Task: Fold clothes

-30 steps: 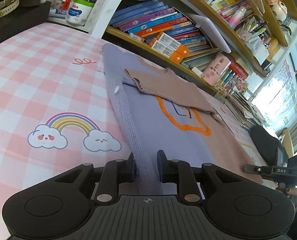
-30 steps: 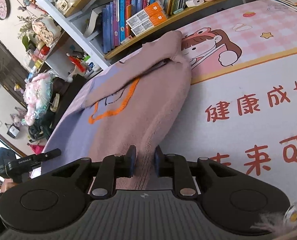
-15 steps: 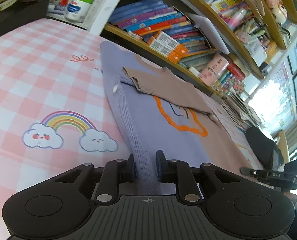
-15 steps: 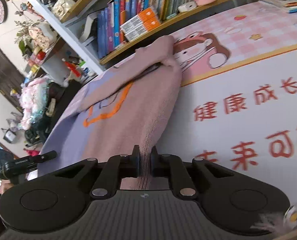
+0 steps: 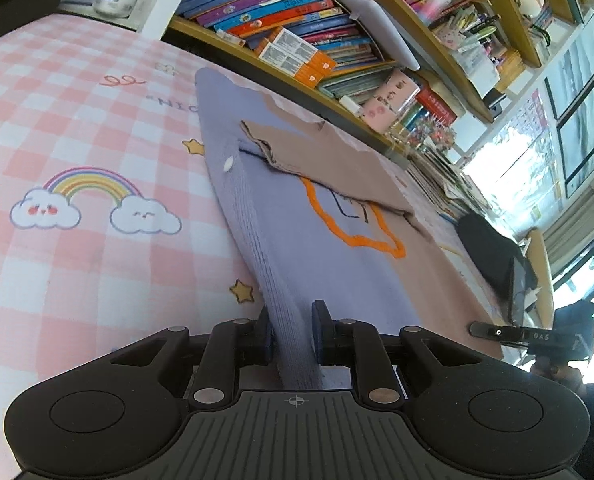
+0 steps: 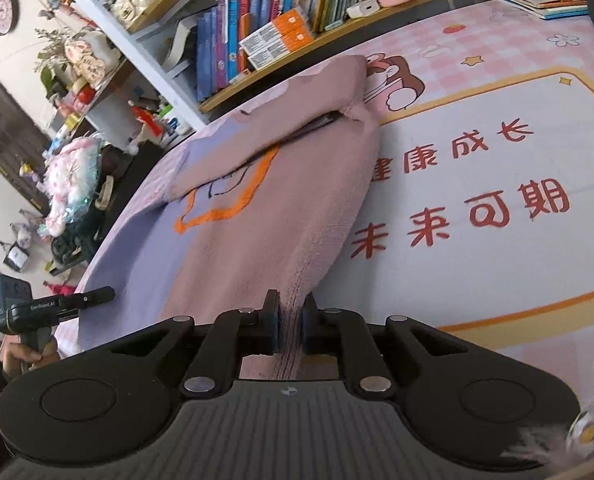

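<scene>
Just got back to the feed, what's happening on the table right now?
A person is folding a knit sweater, half lavender, half dusty pink with an orange outline, on a pink checked cartoon mat. The left gripper is clamped on the lavender hem corner, the right gripper on the pink one. One pink sleeve is already folded across the chest.

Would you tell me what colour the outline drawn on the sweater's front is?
Orange: the outline on the sweater shows best in the left wrist view.
</scene>
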The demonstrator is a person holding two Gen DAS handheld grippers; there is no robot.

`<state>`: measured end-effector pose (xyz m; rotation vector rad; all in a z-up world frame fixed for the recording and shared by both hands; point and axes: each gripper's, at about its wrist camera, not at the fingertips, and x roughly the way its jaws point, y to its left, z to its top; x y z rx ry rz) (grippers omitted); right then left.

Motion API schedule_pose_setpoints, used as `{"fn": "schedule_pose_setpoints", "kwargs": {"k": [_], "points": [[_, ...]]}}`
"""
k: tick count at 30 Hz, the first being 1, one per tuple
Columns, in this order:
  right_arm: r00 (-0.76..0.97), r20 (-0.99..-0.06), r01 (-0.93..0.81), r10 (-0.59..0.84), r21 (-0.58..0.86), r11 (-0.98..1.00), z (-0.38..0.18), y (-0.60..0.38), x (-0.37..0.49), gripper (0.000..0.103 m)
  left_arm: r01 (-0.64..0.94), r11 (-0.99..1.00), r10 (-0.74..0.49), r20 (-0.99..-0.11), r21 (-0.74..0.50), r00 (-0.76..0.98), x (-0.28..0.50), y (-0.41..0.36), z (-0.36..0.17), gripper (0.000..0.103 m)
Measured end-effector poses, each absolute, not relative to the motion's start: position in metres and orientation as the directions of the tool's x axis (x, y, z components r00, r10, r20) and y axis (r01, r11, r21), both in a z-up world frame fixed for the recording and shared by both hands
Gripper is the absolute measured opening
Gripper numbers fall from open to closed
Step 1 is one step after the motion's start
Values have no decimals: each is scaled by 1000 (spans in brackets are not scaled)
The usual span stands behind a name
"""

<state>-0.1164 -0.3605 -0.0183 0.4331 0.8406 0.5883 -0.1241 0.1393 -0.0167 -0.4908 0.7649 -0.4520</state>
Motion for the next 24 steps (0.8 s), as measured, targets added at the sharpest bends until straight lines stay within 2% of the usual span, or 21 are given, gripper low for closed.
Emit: {"fn": "schedule_pose_setpoints", "kwargs": {"k": [10,24], "points": [[512,-534,-314,673,613,725,-20,-362,-118,16,208,789,-560,-539,-577,630,-124,138,-16,19],[496,-497,-318,712,659,682,-26,-366,-125,13,214,757,-597,-522,-617,609,-128,140,-20,17]]}}
